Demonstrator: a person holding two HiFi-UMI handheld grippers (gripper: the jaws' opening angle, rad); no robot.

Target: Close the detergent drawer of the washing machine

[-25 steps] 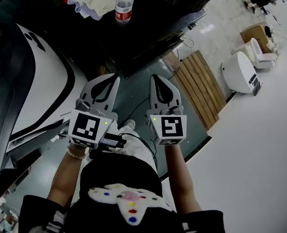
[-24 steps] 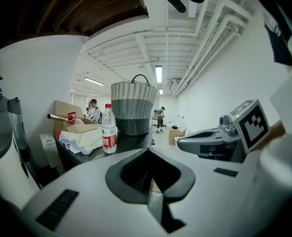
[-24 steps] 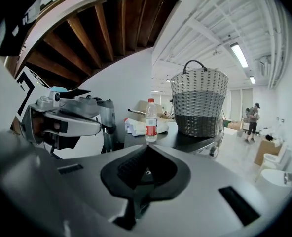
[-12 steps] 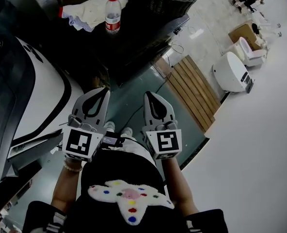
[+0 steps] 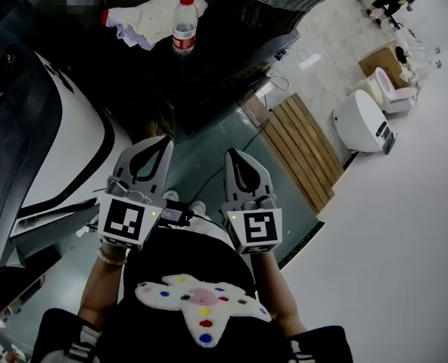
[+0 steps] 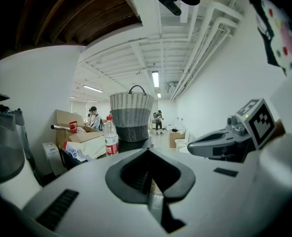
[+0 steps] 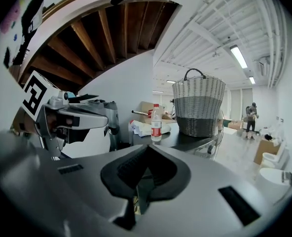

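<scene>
Two closed, empty sets of fingers, left gripper (image 5: 162, 141) beside right gripper (image 5: 231, 154), washing machine (image 5: 57, 157) at left

The white moulded washing machine body (image 5: 65, 150) has a smooth, glossy plastic finish, and its dark tinted door (image 5: 8, 142) is equally glossy. The pale grey shells of the left gripper (image 5: 162, 141) and right gripper (image 5: 234, 156) are smooth matt plastic, with black ribbed linings inside the jaws. The two-tone woven wicker basket (image 7: 199, 105) is rough, the clear plastic bottle with red cap (image 5: 183, 25) is shiny, the crumpled white cloth (image 5: 150, 12) is matt, and the slatted brown wooden board (image 5: 307, 146) is matt.
</scene>
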